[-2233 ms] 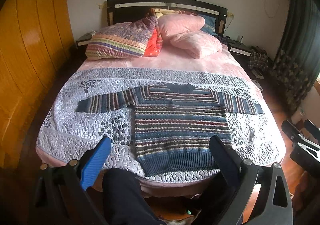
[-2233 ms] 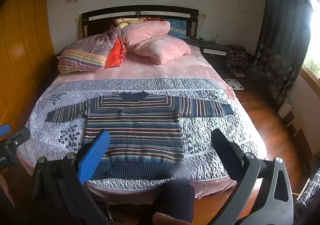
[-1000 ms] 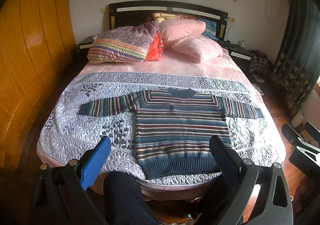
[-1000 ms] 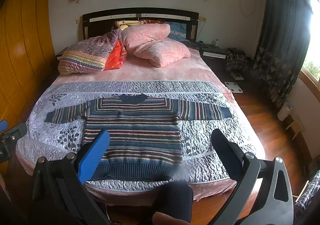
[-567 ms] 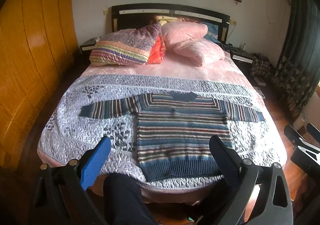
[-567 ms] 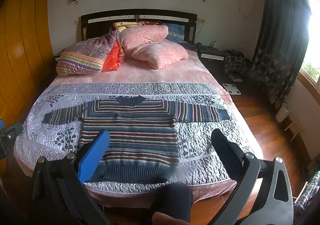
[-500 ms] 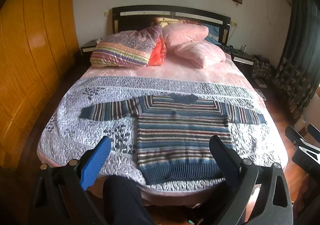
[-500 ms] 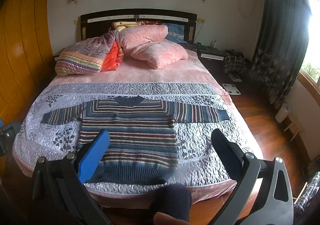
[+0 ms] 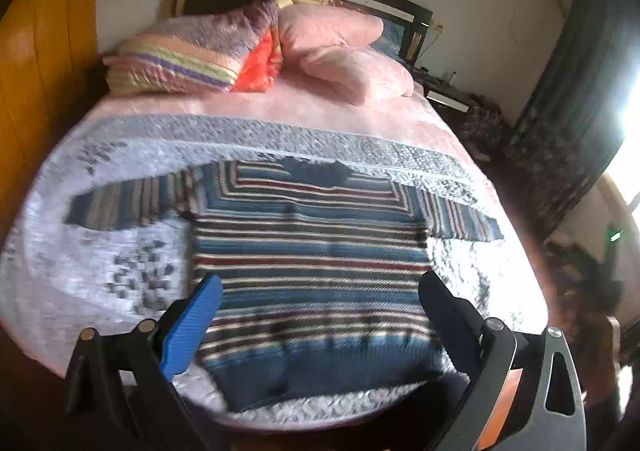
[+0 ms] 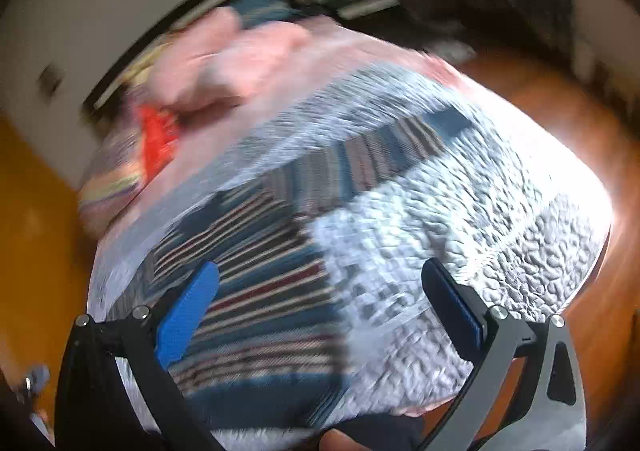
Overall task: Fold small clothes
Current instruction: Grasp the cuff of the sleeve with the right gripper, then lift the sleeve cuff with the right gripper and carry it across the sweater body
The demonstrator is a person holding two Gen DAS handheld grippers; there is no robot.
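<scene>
- Here the left claw (image 9: 318,305) hangs over the lower middle of its frame with its jaws spread wide and nothing between them; its blue pad and dark pad frame the hem region of the striped sweater (image 9: 308,259).
- The right claw (image 10: 320,299), likewise gaping and empty, sits low in its own heavily blurred frame, tilted, with the sweater's body under its blue pad and grey quilt (image 10: 500,235) under the other.
- The sweater lies flat and face-up on the quilt, centre of the left view, both sleeves spread sideways; the right sleeve (image 10: 400,143) runs toward the upper right of the right view.
- Nothing is folded yet, so the step in hand appears to be the approach for a first sleeve fold.
- To do it well, I judge each claw should pinch only the knit near a cuff or shoulder, not the quilt beneath, then carry the sleeve across the chest without dragging the body askew.
- Pillows (image 9: 344,55) at the top stay well clear.
</scene>
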